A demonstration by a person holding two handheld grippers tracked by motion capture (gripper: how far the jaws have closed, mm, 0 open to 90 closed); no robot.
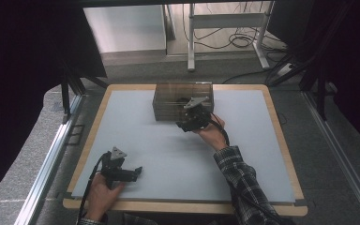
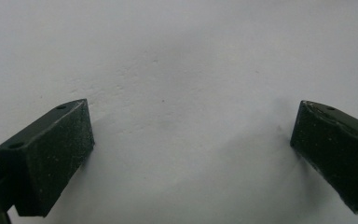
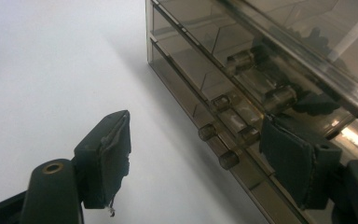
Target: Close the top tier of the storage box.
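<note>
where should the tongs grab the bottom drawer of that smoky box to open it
Probably by its handle, the small bar on two studs standing off the drawer front. Come from the front, facing the box, one pad on each side of the bar. The right tongs already straddle it, open.

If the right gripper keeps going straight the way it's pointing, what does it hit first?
Most likely the handle knobs on the front of the smoky drawer box: the right gripper stands open with those knobs just ahead between its fingers, though depth is hard to judge.

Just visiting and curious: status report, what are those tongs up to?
Right tongs open at smoky drawer box, handles between jaws, not pinched. Left tongs open, idle over bare table. Nothing blocking.
</note>
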